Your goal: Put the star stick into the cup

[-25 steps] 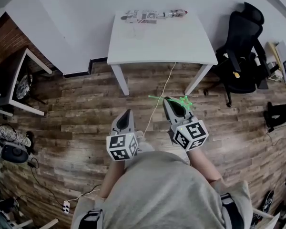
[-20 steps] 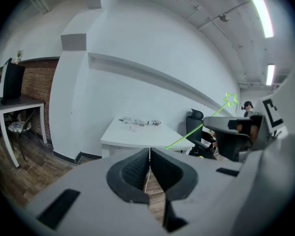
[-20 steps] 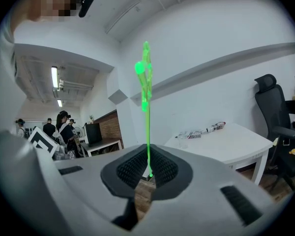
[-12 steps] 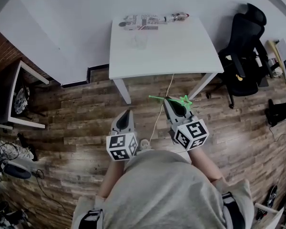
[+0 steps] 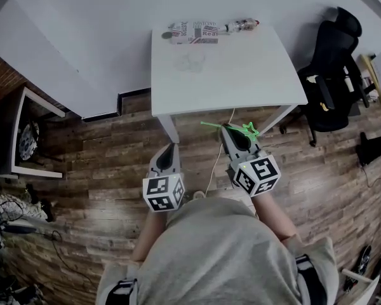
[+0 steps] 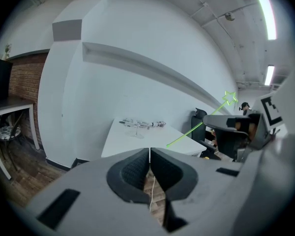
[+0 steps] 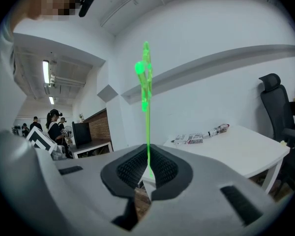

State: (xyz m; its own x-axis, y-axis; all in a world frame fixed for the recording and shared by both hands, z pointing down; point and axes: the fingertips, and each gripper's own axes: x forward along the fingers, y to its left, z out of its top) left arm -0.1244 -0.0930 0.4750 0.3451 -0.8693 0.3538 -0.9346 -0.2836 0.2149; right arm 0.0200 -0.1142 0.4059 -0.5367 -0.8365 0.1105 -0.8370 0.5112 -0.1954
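Two grippers in our hands: right gripper (image 5: 229,131) clamps the star stick (image 5: 246,130), left gripper (image 5: 171,147) pinched empty; wood floor (image 5: 114,146) ahead, then the table (image 5: 241,75) edge.

Left tool (image 5: 169,149): jaws together, nothing between them. Right tool (image 5: 229,131): jaws clamped on the stick (image 5: 211,125). Both point forward, side by side, right slightly ahead.

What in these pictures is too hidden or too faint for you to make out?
- Cup: clear glass on the white table, only a faint outline in the head view.
- Packet print: too small in every view.
- Stick below the grip: hidden by the right gripper in its own view.
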